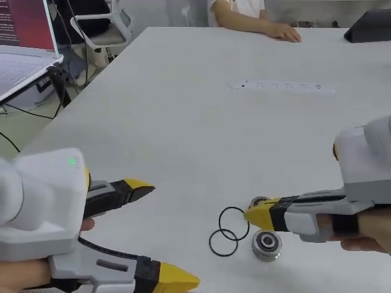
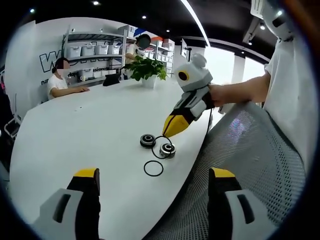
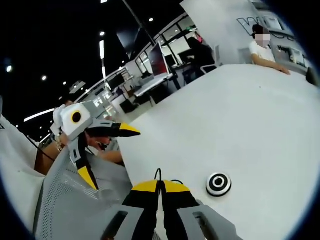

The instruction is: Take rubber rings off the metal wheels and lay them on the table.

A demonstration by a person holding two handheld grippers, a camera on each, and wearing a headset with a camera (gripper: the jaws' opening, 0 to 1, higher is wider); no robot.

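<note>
Right gripper (image 1: 249, 215): comes in from the right in the head view, yellow jaws pressed together. In its own view a thin black sliver rises from between the tips, so it looks to be pinching the pinched ring (image 1: 234, 223).

Left gripper (image 1: 168, 235): low on the left, jaws spread wide, nothing between them, well apart from the parts.

White table (image 1: 183, 122): long and mostly bare.

Person's forearm (image 1: 256, 21): rests on the far edge.

Laptop (image 1: 18, 43): open, on a neighbouring desk at upper left.

Power strip (image 1: 282, 86): white, lies flat toward the far end.

Near wheel (image 1: 267, 243): flat on the table just below the right gripper's tips, dark centre, metal rim.

Far wheel (image 1: 259, 201): just behind those tips, partly hidden by them. The left gripper view shows both wheels side by side, close together.

Pinched ring: thin and black, one side at the jaw tips. The rest reaches left across the table, beside the near wheel.

Loose ring (image 1: 223, 242): flat on the table left of the near wheel, overlapping the lower edge of the pinched ring.
</note>
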